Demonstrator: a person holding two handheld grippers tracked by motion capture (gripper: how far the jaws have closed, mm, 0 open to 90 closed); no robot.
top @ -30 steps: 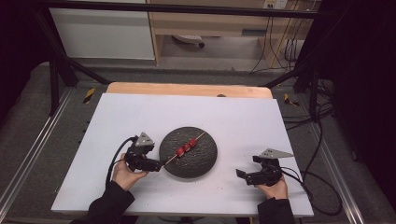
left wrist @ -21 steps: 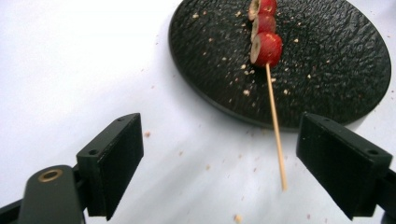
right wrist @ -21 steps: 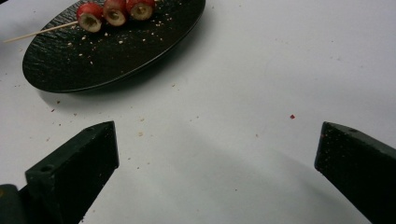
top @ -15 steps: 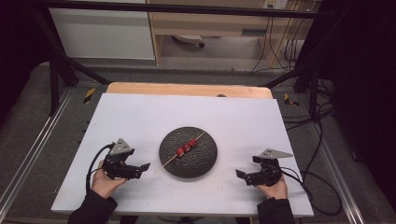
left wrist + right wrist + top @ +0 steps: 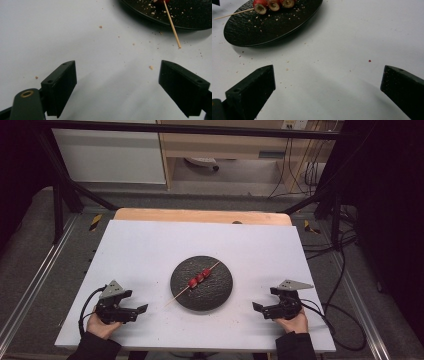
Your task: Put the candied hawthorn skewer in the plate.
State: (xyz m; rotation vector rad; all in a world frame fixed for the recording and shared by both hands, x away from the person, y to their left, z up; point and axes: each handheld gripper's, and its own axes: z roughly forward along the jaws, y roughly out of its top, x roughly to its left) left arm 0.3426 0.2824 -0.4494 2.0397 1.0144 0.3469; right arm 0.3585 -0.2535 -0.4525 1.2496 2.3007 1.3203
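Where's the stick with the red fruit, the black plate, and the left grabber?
skewer (image 5: 199, 278): high view, on the red fruit.
plate (image 5: 218, 297): high view, on bare surface.
left gripper (image 5: 142, 309): high view, between its fingertips.

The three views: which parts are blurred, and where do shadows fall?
High view: soft overall, room dark around the lit table. Left gripper view: jaws near the lens blurred, skewer sharp, soft shadow beneath. Right gripper view: plate sharp, casting a shadow on its near side.

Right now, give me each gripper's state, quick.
Left gripper: open, holding nothing, jaws just been opening over the white table.
Right gripper: open, holding nothing.
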